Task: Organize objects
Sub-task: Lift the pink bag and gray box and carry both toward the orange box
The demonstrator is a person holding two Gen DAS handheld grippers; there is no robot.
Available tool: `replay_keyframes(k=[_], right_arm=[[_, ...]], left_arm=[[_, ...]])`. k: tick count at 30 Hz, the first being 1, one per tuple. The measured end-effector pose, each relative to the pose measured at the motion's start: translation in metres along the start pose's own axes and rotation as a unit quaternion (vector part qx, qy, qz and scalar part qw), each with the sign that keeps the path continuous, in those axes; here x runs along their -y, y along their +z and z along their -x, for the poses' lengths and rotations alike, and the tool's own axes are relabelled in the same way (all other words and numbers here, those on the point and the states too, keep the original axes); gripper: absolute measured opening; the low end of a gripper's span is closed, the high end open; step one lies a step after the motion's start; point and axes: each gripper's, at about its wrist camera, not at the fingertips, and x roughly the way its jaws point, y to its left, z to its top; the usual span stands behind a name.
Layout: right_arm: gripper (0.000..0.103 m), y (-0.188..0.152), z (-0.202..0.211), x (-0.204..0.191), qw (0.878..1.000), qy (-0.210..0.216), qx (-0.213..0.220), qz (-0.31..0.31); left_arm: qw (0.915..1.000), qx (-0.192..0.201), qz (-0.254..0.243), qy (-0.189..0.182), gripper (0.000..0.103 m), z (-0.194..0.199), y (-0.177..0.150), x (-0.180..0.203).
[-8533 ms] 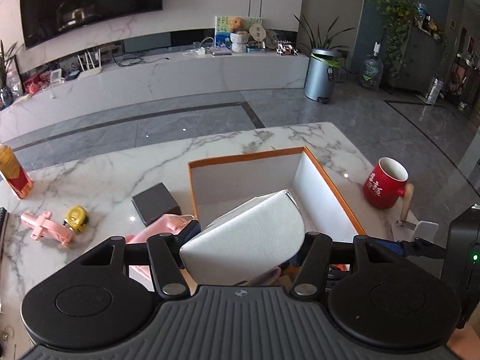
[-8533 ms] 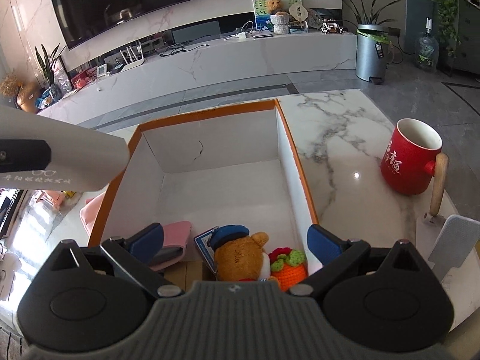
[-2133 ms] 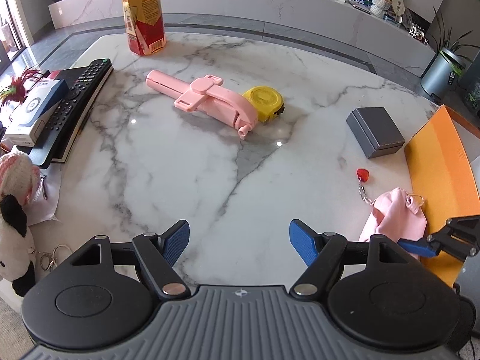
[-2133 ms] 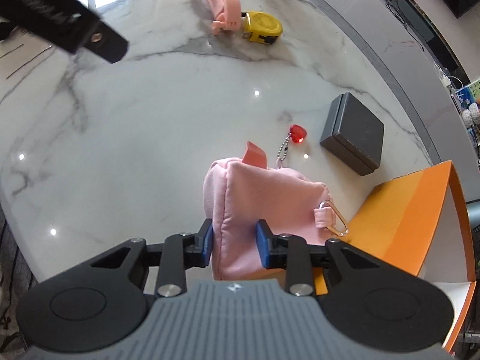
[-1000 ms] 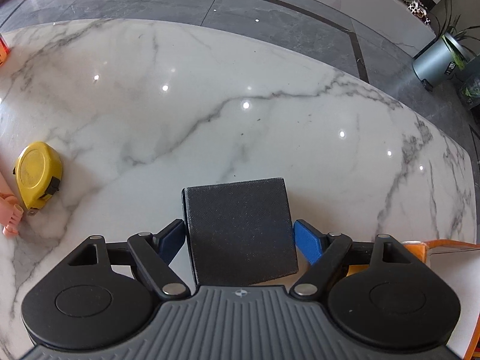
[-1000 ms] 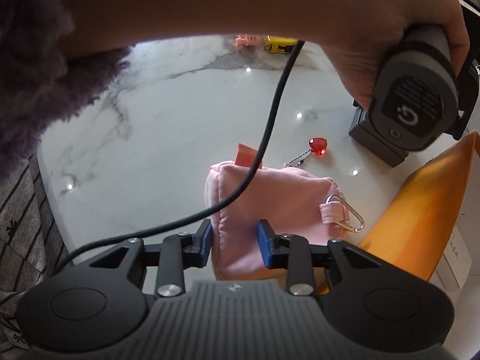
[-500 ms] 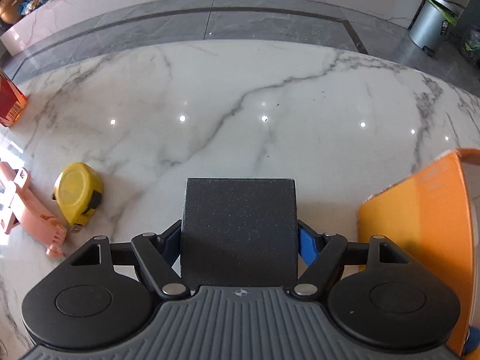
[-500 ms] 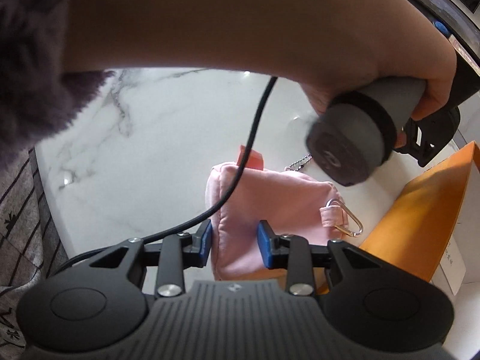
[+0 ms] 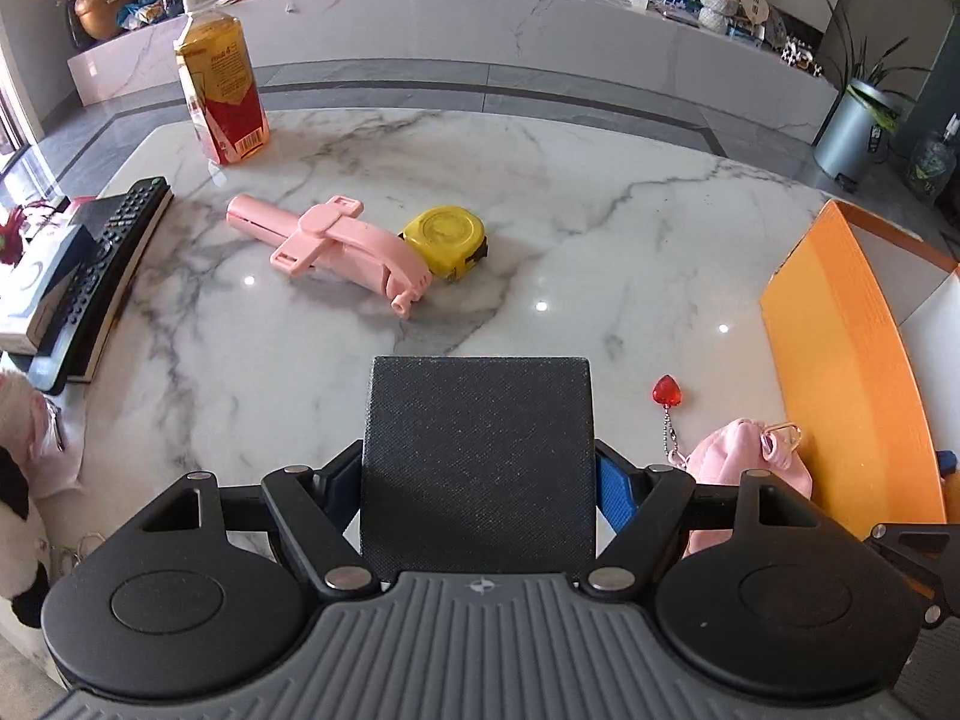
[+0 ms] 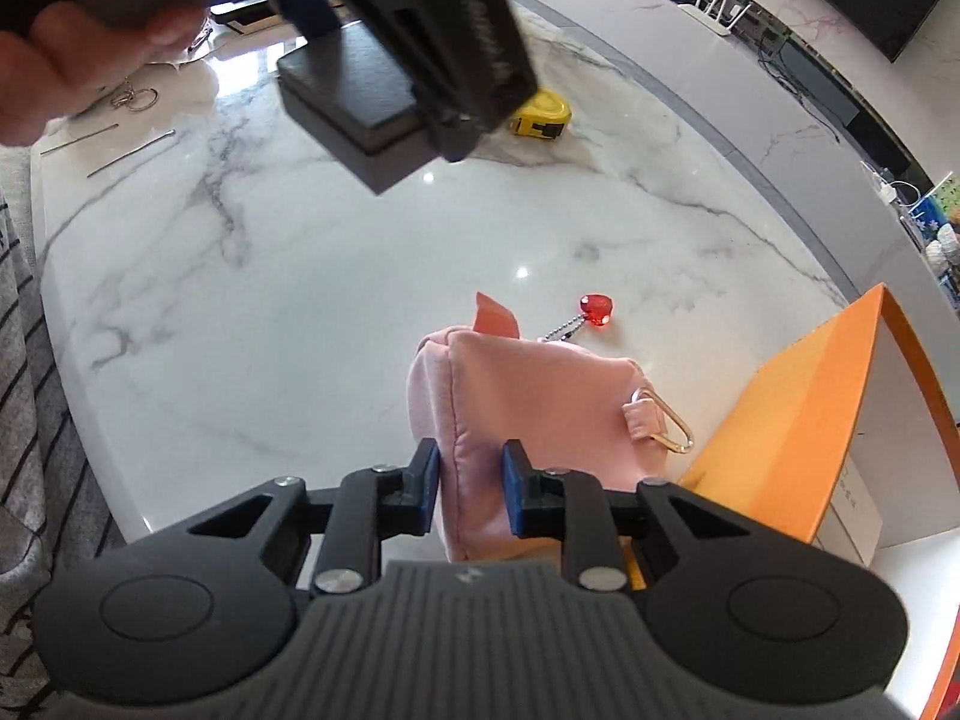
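Black box (image 9: 478,456) flat, tilted forward

The left gripper (image 9: 479,474) clamps a dark gray box (image 9: 478,456) between its blue pads, holding it above the marble counter (image 9: 600,228). Beyond the box a pink plastic tool (image 9: 336,246) lies touching a yellow tape measure (image 9: 445,235). A drink bottle (image 9: 221,90) stands at the far left, with a remote control (image 9: 108,264) near the left edge. To the right, a pink pouch (image 9: 744,459) with a red heart charm (image 9: 667,390) lies beside the orange box (image 9: 840,348).
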Motion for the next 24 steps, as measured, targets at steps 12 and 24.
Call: replay_keyframes(k=[12,24], right_arm=[[0.018,-0.006,0.014,0.007,0.996,0.003,0.015,-0.087],[0.014,-0.008,0.062,0.045,0.973,0.067,0.065,-0.212]], left_arm=[[0.9998,-0.004,-0.018,-0.008,0.088,-0.005,-0.027,-0.008],[0.9997,-0.013,-0.017,-0.009,0.088,-0.009,-0.031,-0.012]])
